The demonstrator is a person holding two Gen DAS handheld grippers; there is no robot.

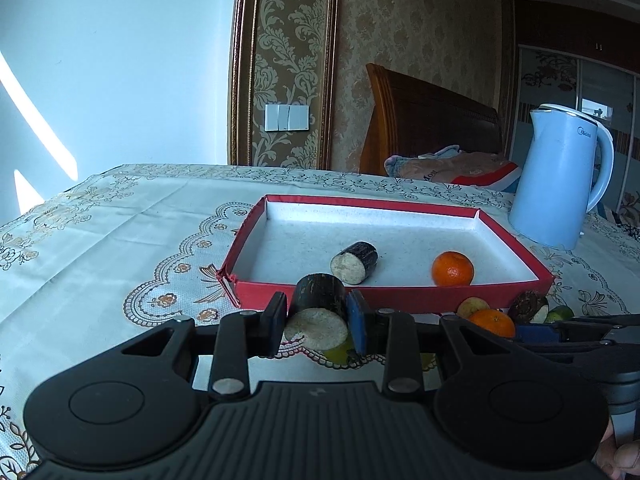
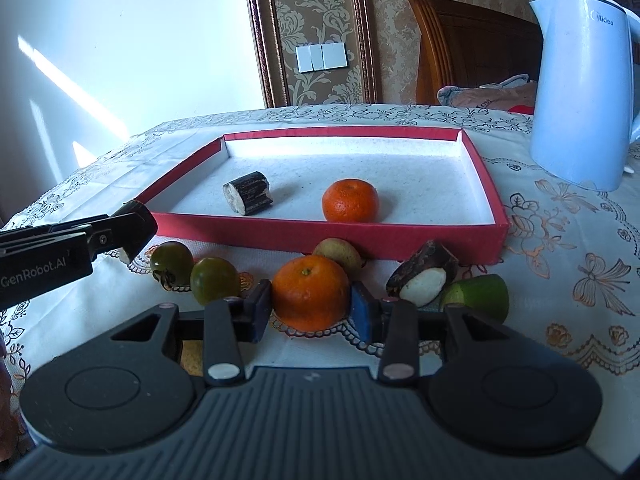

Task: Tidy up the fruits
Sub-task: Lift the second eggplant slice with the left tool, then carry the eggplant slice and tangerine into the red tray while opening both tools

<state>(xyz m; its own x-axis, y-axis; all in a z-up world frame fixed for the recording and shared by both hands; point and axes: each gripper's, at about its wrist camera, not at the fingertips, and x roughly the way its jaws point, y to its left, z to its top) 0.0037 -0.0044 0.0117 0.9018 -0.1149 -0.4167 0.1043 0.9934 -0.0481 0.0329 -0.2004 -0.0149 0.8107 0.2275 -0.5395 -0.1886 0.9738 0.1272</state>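
A red tray (image 1: 400, 298) (image 2: 320, 236) with a white floor holds a dark sugarcane piece (image 1: 354, 261) (image 2: 247, 192) and an orange (image 1: 452, 268) (image 2: 350, 200). My left gripper (image 1: 318, 322) is shut on a second sugarcane piece (image 1: 318, 316), held just before the tray's near wall; it shows in the right wrist view (image 2: 134, 236). My right gripper (image 2: 310, 306) is shut on a second orange (image 2: 310, 298) (image 1: 491, 322) resting on the tablecloth. Beside it lie two green tomatoes (image 2: 172, 262) (image 2: 214, 280), a yellowish fruit (image 2: 338, 252), a third cane piece (image 2: 424, 276) and a green fruit (image 2: 480, 294).
A pale blue Midea kettle (image 1: 560, 176) (image 2: 580, 88) stands to the right of the tray. The patterned tablecloth (image 1: 120, 232) covers the table. A wooden bed headboard (image 1: 424, 120) and bedding sit beyond the far edge.
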